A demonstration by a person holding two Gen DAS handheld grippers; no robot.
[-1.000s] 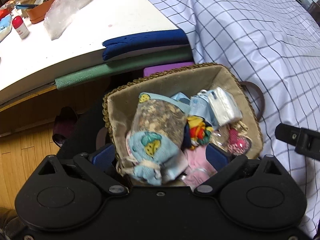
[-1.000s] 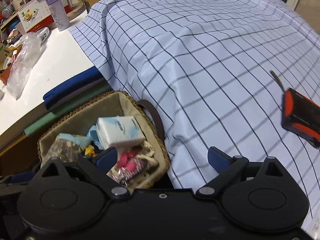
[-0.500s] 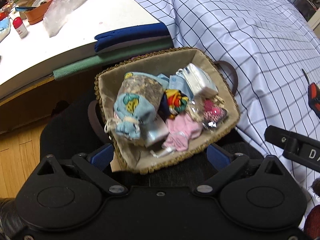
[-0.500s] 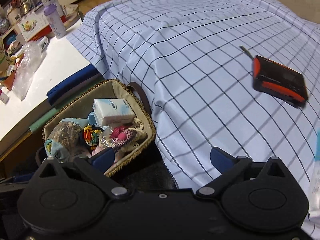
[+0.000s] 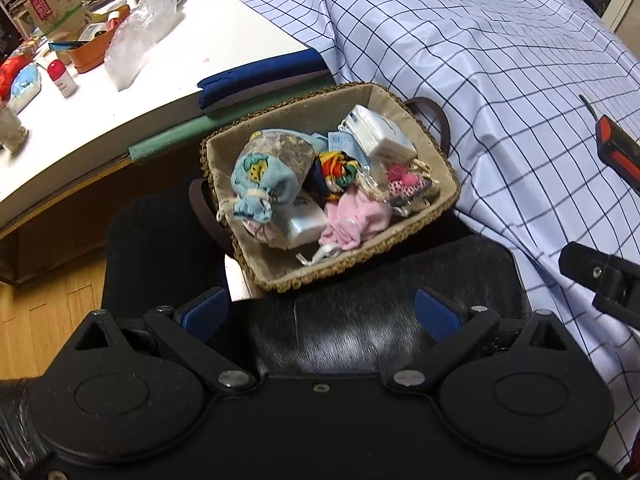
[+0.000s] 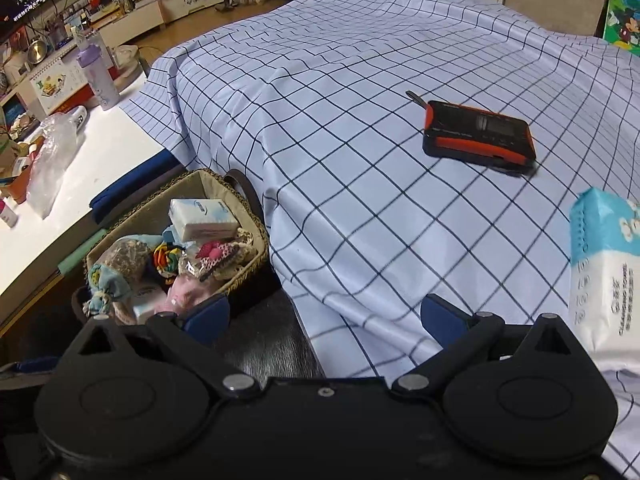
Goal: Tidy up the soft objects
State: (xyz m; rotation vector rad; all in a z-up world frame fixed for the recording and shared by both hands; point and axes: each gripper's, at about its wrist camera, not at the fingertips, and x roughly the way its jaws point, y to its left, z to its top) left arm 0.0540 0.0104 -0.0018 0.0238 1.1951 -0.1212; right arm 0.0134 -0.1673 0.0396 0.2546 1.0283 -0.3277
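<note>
The left tool [image 5: 320, 316] hangs with its blue pads spread wide and nothing between them. Straight ahead of it, just past a black padded seat [image 5: 380, 280], sits the woven basket [image 5: 420, 120], brimful of soft things: a blue drawstring pouch [image 5: 260, 176] toward the tool's left pad, a bright knotted cloth [image 5: 338, 170] in the middle, pink fabric [image 5: 356, 216] nearest the tool, and a white tissue pack [image 5: 380, 136] toward the far right corner. The basket's long axis runs slantwise, from near-left to far-right as the left tool looks at it.

The right tool [image 6: 326, 316] is likewise spread and empty. From it the basket [image 6: 256, 256] lies ahead and off to the left, beyond its left pad, while the checked cloth [image 6: 360, 120] over the bed fills everything ahead and to the right. On that cloth, well ahead, lies an orange-and-black device [image 6: 478, 136]; close by the right pad stands a blue-and-white pack of wipes [image 6: 600, 272].

Judging by this, the left tool is the nearer and squarer to the basket, and a straight reach forward and down would meet the pink fabric first; the right tool would have to swing left across the seat.

Far left of both runs a white counter [image 5: 180, 64], cluttered with a plastic bag [image 5: 136, 28], bottles and boxes. Folded foam mats [image 5: 256, 84] stick out from its edge behind the basket, and wooden floor [image 5: 40, 320] shows below.
</note>
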